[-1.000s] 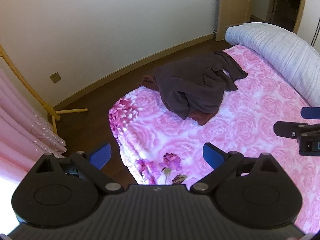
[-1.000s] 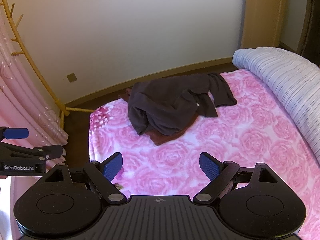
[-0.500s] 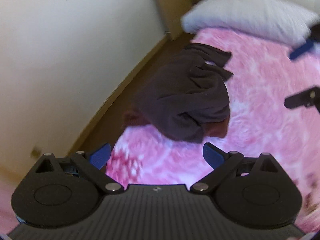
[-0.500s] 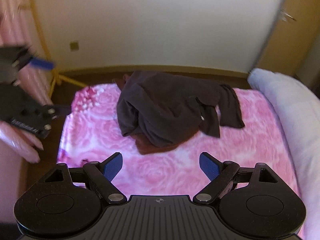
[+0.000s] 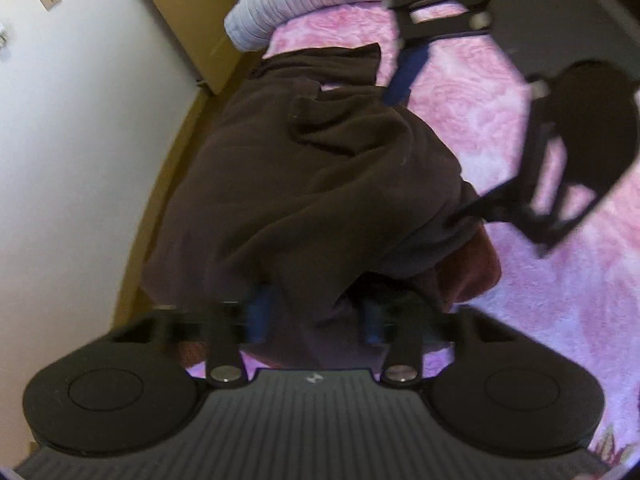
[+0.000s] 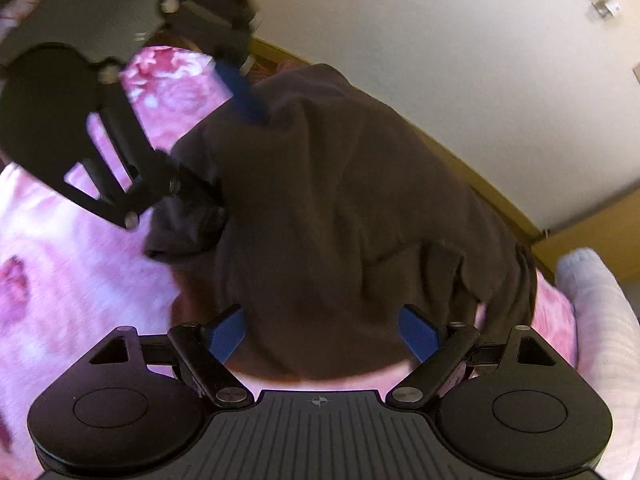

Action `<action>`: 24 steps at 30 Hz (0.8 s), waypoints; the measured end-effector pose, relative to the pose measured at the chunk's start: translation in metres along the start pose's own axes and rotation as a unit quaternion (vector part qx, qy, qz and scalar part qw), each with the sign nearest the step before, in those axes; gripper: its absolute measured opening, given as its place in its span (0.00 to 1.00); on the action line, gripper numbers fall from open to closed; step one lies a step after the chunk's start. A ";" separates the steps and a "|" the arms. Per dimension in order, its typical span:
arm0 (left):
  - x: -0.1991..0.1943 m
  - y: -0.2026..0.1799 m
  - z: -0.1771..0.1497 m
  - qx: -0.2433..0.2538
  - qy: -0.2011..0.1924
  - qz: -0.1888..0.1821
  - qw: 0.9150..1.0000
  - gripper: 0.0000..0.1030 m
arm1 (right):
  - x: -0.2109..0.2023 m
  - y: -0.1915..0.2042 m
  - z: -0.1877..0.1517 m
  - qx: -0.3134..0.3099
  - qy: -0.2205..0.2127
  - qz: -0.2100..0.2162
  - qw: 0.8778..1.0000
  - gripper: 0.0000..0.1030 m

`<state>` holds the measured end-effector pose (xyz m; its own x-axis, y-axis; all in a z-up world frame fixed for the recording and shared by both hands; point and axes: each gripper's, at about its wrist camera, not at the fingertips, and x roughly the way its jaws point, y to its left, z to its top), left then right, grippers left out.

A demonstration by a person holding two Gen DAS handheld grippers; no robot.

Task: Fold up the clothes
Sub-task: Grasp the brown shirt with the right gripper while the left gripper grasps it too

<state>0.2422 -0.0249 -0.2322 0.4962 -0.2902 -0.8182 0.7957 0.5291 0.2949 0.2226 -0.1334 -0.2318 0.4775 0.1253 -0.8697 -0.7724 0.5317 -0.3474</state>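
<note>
Dark brown garment (image 5: 320,168) lies bunched on the pink floral bed (image 5: 520,312). Left gripper (image 5: 314,316) has just been closing; its fingers pinch the garment's near edge. Right gripper (image 6: 324,332) fingers stand spread over the cloth.

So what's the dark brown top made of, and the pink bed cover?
The brown top looks like soft, matte fleece or thick sweatshirt knit: it slumps in fat, rounded folds with no shine. The pink bed cover looks like plush, fuzzy fleece printed with roses; its surface seems velvety. Both frames are blurred, so I can't be sure.
</note>
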 end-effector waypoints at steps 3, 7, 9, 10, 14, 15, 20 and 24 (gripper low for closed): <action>-0.006 0.009 0.001 0.002 -0.005 -0.010 1.000 0.10 | 0.018 -0.012 0.005 0.010 0.021 0.014 1.000 0.68; -0.031 0.028 0.020 -0.005 -0.034 -0.025 0.999 0.08 | 0.003 -0.038 0.004 0.080 0.012 0.026 0.996 0.14; -0.052 0.037 0.031 -0.002 -0.056 -0.023 0.998 0.08 | -0.022 -0.052 -0.001 0.115 -0.007 0.021 0.993 0.11; -0.064 0.040 0.038 0.000 -0.068 -0.021 0.997 0.08 | -0.040 -0.058 -0.002 0.125 -0.021 0.013 0.992 0.11; -0.121 0.026 0.068 0.014 -0.123 -0.030 0.992 0.07 | -0.122 -0.079 -0.017 0.161 -0.074 -0.021 0.984 0.09; -0.137 0.018 0.075 0.019 -0.137 -0.034 0.990 0.07 | -0.143 -0.081 -0.024 0.165 -0.082 -0.032 0.982 0.09; -0.213 -0.067 0.099 0.049 -0.186 -0.095 0.977 0.07 | -0.254 -0.052 -0.097 0.206 -0.092 -0.077 0.971 0.09; -0.268 -0.174 0.104 0.089 -0.195 -0.176 0.961 0.07 | -0.340 0.000 -0.174 0.255 -0.076 -0.104 0.958 0.09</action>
<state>0.0073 -0.1224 -0.0128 0.2508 -0.7212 -0.6457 0.9675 0.2085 0.1429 -0.0126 -0.3223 0.0031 0.6845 0.0723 -0.7255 -0.3675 0.8936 -0.2576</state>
